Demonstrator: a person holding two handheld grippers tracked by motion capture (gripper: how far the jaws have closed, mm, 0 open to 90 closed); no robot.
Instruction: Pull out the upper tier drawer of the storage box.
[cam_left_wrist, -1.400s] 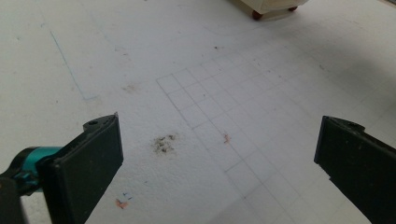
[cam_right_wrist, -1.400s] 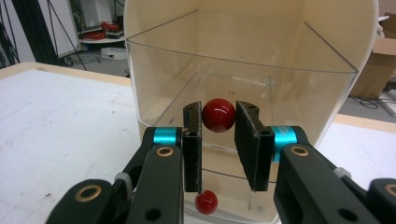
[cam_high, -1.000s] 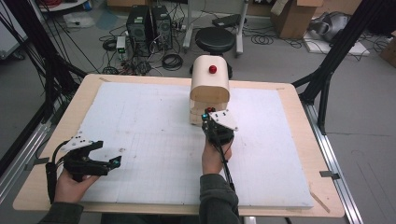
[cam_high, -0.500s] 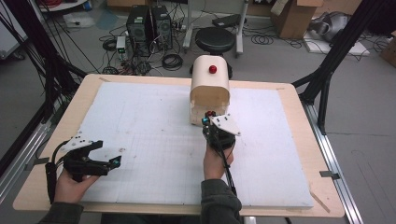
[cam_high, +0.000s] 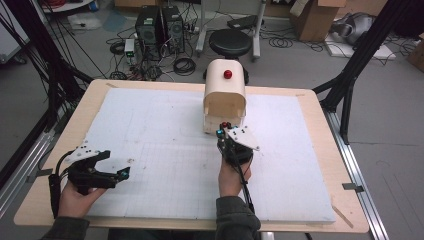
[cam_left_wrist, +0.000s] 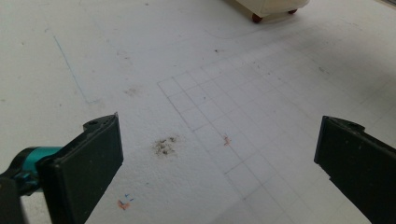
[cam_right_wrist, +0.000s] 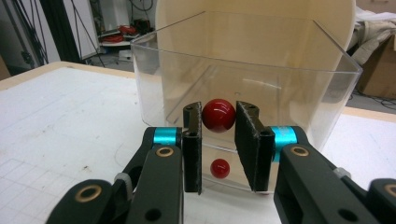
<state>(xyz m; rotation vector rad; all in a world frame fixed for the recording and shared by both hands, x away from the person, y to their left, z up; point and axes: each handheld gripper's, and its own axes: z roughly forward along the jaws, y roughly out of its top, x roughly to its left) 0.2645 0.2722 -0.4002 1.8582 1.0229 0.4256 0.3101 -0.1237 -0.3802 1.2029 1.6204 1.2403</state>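
Red knob (cam_right_wrist: 218, 115) on the clear front panel (cam_right_wrist: 299, 100) of the cream bread-box-shaped container (cam_high: 224, 94) sits clamped between the two black jaws of the right gripper (cam_right_wrist: 218, 126); the jaws are drawn in close on either side of the ball, touching it. Through the transparent panel, a smaller red ball (cam_right_wrist: 219, 168) shows lower down, just beneath the gripped knob. In the high view the right gripper (cam_high: 226, 131) is pressed up against the near face of the container, with the person's right hand (cam_high: 232, 176) behind it and a dark sleeve (cam_high: 237, 219) at the near edge of the table.

On top of the container's rounded lid stands another red knob (cam_high: 228, 74). The container stands at the middle of the far part of the white foam board (cam_high: 150, 130), which covers most of the wooden table (cam_high: 89, 100) and carries a faint pencilled grid.

Well apart, at the near left corner of the board, the left gripper (cam_high: 116, 167) is held by the left hand (cam_high: 75, 197), pointing to the right. Its jaws stand wide apart with nothing between them; in the left gripper view the left gripper (cam_left_wrist: 219, 158) looks across bare board, with a dark smudge (cam_left_wrist: 165, 145) between the jaws and the container's red feet (cam_left_wrist: 257, 17) at the far edge.
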